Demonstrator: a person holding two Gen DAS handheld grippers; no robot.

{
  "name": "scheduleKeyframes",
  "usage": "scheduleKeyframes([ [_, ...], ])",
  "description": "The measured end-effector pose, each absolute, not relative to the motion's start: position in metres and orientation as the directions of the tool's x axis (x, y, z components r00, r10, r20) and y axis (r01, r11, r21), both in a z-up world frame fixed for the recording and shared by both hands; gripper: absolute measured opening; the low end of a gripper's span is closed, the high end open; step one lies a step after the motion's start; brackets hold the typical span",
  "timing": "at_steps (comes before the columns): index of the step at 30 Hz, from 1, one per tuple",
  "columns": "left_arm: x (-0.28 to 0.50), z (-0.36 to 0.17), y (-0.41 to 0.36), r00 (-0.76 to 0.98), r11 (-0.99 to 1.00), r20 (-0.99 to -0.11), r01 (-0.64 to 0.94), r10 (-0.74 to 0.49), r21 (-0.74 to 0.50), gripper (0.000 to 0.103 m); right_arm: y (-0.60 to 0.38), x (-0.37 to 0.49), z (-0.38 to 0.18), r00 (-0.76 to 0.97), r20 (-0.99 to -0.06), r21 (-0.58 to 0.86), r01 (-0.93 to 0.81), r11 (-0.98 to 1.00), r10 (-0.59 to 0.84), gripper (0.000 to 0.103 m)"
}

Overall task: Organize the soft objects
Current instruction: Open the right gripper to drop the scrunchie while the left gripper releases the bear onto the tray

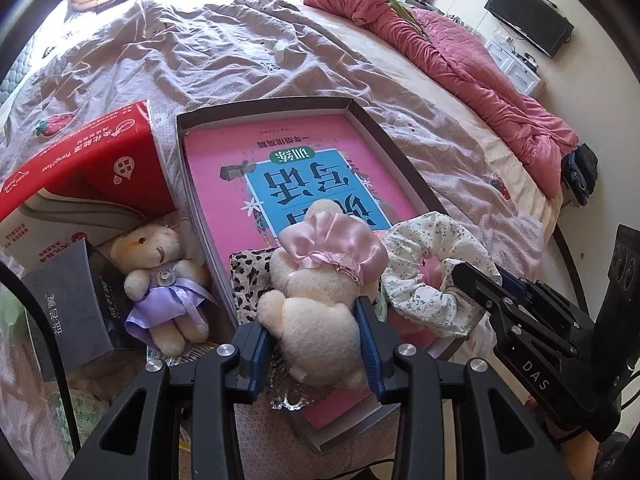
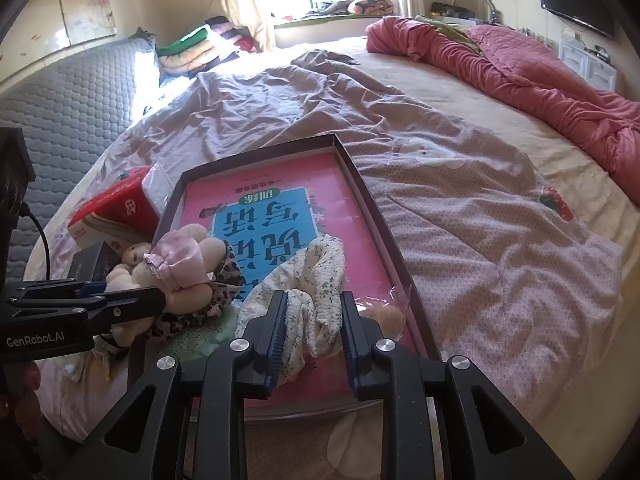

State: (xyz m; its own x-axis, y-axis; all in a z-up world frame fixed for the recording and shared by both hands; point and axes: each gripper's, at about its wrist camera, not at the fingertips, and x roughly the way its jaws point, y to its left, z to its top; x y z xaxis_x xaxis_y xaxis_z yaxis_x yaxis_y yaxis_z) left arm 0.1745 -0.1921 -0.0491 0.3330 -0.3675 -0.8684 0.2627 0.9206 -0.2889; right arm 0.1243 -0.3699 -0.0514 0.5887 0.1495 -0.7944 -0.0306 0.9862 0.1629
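Observation:
A cream plush bear in a pink satin dress (image 1: 320,248) hangs over the near end of a shallow grey box tray (image 1: 264,106), and my left gripper (image 1: 314,332) is shut on its body. Under it lies a leopard-print cloth (image 1: 248,276). A white floral scrunchie (image 2: 316,268) rests on the pink book (image 2: 256,196) inside the tray. My right gripper (image 2: 313,300) stands open around the scrunchie, whose fabric sits loosely between the pads. A second bear in a purple dress (image 1: 160,276) lies on the bed left of the tray.
A red tissue box (image 1: 92,160) and a dark grey box (image 1: 68,300) crowd the left side of the tray. A rumpled pink quilt (image 1: 460,52) runs along the bed's far right. The wrinkled bedsheet (image 2: 460,220) stretches beyond and right of the tray.

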Motion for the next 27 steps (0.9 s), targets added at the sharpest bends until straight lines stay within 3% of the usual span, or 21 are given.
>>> scheduleKeyframes([
  [11,0.173,-0.048,-0.192,0.332,0.920,-0.868,0.263,-0.370,-0.292,0.039,-0.369,0.125,-0.050,0.588,-0.798,0.143,-0.030,0.989,0.133,0.029],
  [13,0.173,-0.049,-0.191,0.329,0.918,-0.868,0.263,-0.373,-0.295,0.039,-0.369,0.125,-0.050,0.588,-0.800,0.132,-0.023,0.991,0.120,0.032],
  [15,0.172,-0.049,-0.192,0.329,0.919,-0.868,0.264,-0.372,-0.294,0.040,-0.369,0.125,-0.050,0.587,-0.803,0.113,-0.017,0.993,0.101,0.044],
  [27,0.169,-0.044,-0.190,0.336,0.912,-0.856,0.264,-0.393,-0.315,0.041,-0.373,0.122,-0.039,0.609,-0.793,0.025,-0.002,1.000,0.021,0.052],
])
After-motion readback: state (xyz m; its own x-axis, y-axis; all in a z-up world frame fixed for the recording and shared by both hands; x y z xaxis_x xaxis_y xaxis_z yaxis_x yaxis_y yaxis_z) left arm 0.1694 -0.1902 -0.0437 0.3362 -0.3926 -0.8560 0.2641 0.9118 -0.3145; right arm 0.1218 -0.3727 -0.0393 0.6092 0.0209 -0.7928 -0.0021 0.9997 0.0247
